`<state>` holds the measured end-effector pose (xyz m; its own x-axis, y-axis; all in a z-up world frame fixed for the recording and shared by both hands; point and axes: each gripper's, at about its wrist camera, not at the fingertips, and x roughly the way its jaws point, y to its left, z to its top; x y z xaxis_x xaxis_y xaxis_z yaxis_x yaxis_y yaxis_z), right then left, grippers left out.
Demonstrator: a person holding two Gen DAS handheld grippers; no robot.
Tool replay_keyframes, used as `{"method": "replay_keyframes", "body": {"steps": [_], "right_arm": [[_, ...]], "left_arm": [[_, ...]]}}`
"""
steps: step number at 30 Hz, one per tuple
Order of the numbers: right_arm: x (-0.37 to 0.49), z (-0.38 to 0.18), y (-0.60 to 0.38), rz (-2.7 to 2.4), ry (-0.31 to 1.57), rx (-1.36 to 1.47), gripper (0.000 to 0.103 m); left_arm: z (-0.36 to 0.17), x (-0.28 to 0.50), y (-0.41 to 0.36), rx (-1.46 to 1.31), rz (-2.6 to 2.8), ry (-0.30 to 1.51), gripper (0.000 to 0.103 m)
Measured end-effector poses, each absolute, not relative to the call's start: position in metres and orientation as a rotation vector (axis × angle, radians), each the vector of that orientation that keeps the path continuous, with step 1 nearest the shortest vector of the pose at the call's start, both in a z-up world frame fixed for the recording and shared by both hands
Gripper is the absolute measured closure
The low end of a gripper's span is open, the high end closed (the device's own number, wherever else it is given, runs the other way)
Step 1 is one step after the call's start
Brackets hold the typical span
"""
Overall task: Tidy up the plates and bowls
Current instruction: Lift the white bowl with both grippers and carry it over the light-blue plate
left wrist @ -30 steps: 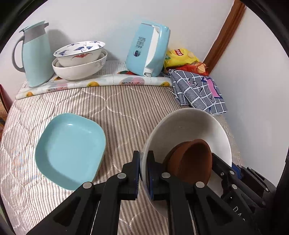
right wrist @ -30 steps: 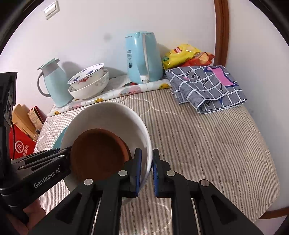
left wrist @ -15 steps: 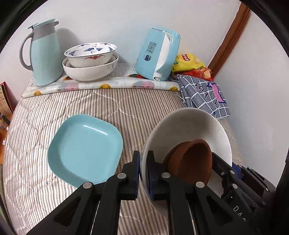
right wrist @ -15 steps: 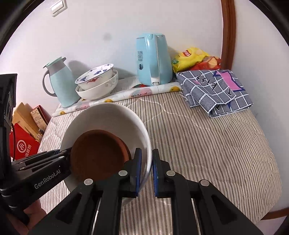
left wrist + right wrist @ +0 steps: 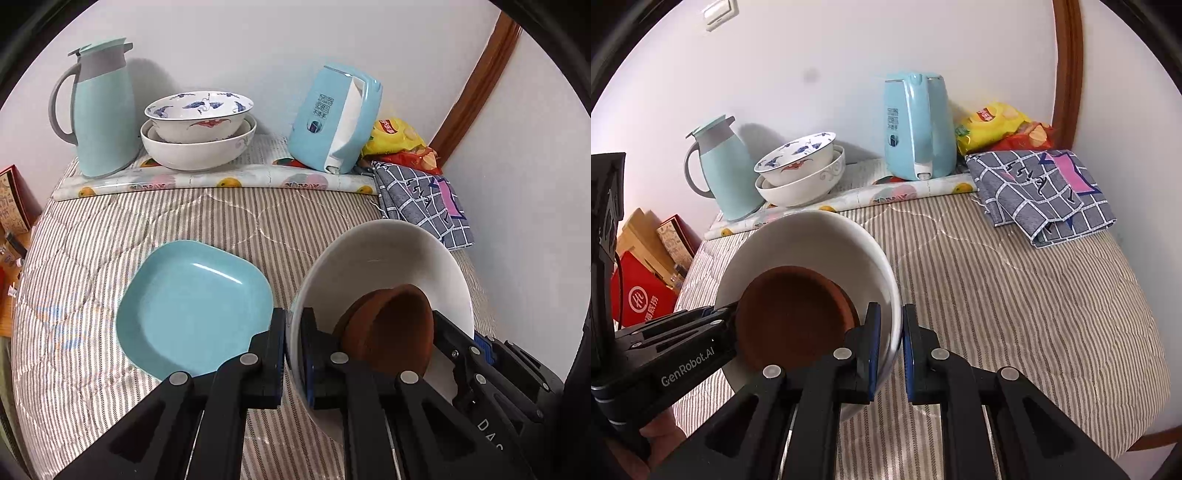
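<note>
A large white bowl (image 5: 391,254) (image 5: 812,240) is held above the striped table with a small brown bowl (image 5: 395,325) (image 5: 794,314) inside it. My left gripper (image 5: 293,350) is shut on the white bowl's left rim. My right gripper (image 5: 888,347) is shut on its right rim; it also shows in the left wrist view (image 5: 458,354). A light blue square plate (image 5: 195,310) lies on the table to the left of the bowl. Two stacked patterned bowls (image 5: 197,129) (image 5: 801,170) stand at the back.
A light blue jug (image 5: 99,107) (image 5: 720,166) and a light blue kettle (image 5: 332,118) (image 5: 918,125) stand at the back wall. A checked cloth (image 5: 1041,192) and snack bags (image 5: 1001,125) lie at the back right. Red and cardboard boxes (image 5: 642,280) are left of the table.
Both grippers have moved together with the white bowl; in the left view the blue plate has shifted right and closer to the bowl. The grips have not changed.
</note>
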<state>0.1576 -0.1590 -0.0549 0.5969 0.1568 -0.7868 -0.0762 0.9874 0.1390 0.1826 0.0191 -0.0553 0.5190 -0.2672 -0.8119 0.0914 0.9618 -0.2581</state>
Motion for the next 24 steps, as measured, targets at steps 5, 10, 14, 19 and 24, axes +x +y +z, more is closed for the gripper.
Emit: {"method": "replay_keyframes", "body": {"steps": [5, 10, 14, 19, 24], "right_arm": [[0.159, -0.054, -0.152, 0.143, 0.920, 0.089, 0.092], [0.161, -0.053, -0.146, 0.152, 0.917, 0.082, 0.092], [0.162, -0.051, -0.140, 0.161, 0.915, 0.078, 0.092], [0.164, -0.050, -0.133, 0.170, 0.913, 0.074, 0.092], [0.167, -0.051, -0.127, 0.178, 0.914, 0.068, 0.092]], "left_arm": [[-0.054, 0.182, 0.027, -0.196, -0.210, 1.001, 0.094], [-0.051, 0.183, 0.034, -0.201, -0.201, 0.996, 0.094], [-0.049, 0.183, 0.040, -0.205, -0.194, 0.993, 0.094], [-0.048, 0.184, 0.047, -0.210, -0.184, 0.990, 0.094], [-0.048, 0.187, 0.053, -0.215, -0.178, 0.990, 0.094]]}}
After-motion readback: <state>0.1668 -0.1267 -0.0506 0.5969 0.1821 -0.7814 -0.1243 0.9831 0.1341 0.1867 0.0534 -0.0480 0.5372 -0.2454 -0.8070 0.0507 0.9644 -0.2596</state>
